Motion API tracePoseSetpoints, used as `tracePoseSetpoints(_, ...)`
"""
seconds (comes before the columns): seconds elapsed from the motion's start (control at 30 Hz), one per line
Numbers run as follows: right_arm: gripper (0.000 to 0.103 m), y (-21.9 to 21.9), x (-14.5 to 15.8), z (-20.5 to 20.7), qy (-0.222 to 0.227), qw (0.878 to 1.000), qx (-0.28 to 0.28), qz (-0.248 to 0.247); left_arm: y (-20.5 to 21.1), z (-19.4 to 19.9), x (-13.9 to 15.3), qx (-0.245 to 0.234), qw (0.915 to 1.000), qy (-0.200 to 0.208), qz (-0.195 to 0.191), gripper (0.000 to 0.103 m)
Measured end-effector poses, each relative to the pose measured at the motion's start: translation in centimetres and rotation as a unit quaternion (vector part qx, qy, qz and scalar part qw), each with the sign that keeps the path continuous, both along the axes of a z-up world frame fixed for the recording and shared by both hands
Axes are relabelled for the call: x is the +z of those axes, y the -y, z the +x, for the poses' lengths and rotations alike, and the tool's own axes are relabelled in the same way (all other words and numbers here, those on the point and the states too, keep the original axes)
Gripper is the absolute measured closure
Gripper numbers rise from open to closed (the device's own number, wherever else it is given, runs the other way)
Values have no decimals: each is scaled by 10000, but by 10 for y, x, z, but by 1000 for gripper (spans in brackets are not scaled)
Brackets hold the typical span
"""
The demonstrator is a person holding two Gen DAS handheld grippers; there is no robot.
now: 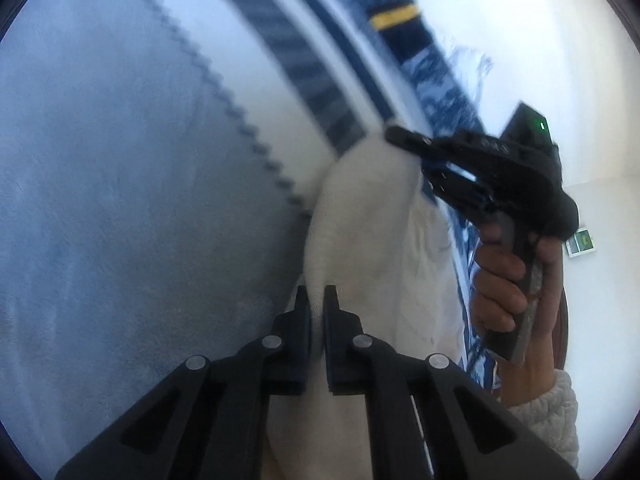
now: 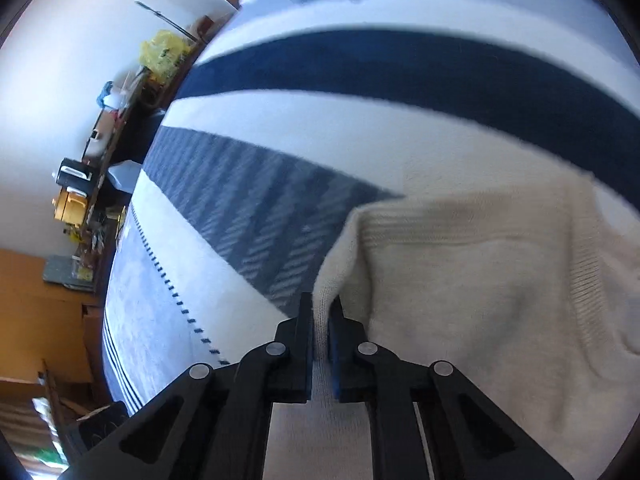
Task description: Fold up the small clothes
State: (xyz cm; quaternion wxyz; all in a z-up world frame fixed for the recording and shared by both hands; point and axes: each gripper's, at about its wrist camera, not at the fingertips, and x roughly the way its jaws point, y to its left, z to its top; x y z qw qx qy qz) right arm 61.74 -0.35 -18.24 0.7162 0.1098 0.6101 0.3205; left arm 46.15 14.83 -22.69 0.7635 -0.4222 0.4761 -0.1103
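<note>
You're working over a blue-and-white striped blanket (image 2: 400,64), w/ navy bands, a hatched grey-blue band and a toothed border running across it; its frayed blue fringe (image 1: 472,68) is showing at the far edge. Daylight is washing the white wall (image 1: 540,40) bright, and a small green sign (image 1: 582,242) is hanging on it. In the right wrist view, another white wall (image 2: 60,100) is curving behind a cluttered wooden shelf (image 2: 108,140) that's carrying a yellow plastic bag (image 2: 162,54), a black box (image 2: 74,174) and misc. small items, too blurred to name. Orange-brown wooden furniture (image 2: 36,308) is filling the lower left, w/ light coming in at the bottom corner.
</note>
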Motion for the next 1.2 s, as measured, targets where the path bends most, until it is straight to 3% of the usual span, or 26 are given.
tracePoseSetpoints(0.1,97,13,39,-2,507,9986,-78,134,3,-8,32,123,9973,720,-27,98)
tracePoseSetpoints(0.13,97,19,47,-1,606,9980,-152,137,4,-6,38,193,9968,777,46,98)
tracePoseSetpoints(0.23,98,26,54,9,632,9973,-249,289,10,-7,50,403,9912,934,846,98)
tracePoseSetpoints(0.3,98,22,48,14,559,9977,-220,322,11,-1,44,325,9941,784,669,94)
tracePoseSetpoints(0.37,95,15,33,19,472,9986,-219,133,6,4,34,188,9975,462,492,68)
tracePoseSetpoints(0.4,94,10,24,23,358,9992,-188,40,1,5,29,289,9980,360,428,46)
tracePoseSetpoints(0.43,81,11,6,27,153,9996,-186,-179,-12,2,22,575,9974,258,341,43)
tracePoseSetpoints(0.47,60,17,-4,28,22,9989,-309,-365,-25,-6,17,750,9966,157,288,43)
tracePoseSetpoints(0.57,37,46,-2,1,116,9978,-573,-297,-53,-11,-2,1118,9935,-191,-72,43)
tracePoseSetpoints(0.67,27,75,5,-55,135,9991,-389,-114,-57,-11,-10,1176,9924,-297,-227,44)
tracePoseSetpoints(0.77,27,113,-9,-116,-168,9992,-375,-23,-41,-6,-2,879,9957,-250,128,44)
tracePoseSetpoints(0.9,35,155,-23,-186,-498,9975,-487,94,-16,-2,0,372,9987,-232,271,44)
tracePoseSetpoints(1.03,43,172,-26,-231,-460,9980,-419,98,10,-1,3,18,9956,-177,918,44)
tracePoseSetpoints(1.1,67,171,-28,-239,-400,9987,-291,-86,16,0,5,-12,9936,-135,1125,44)
tracePoseSetpoints(1.13,91,169,-28,-243,-405,9988,-159,-236,15,1,5,-1,9935,-125,1131,44)
tracePoseSetpoints(1.17,99,169,-26,-244,-498,9984,-126,-241,14,0,6,18,9941,-128,1077,44)
tracePoseSetpoints(1.2,99,172,-20,-246,-539,9983,-172,-170,11,0,5,44,9952,-137,970,44)
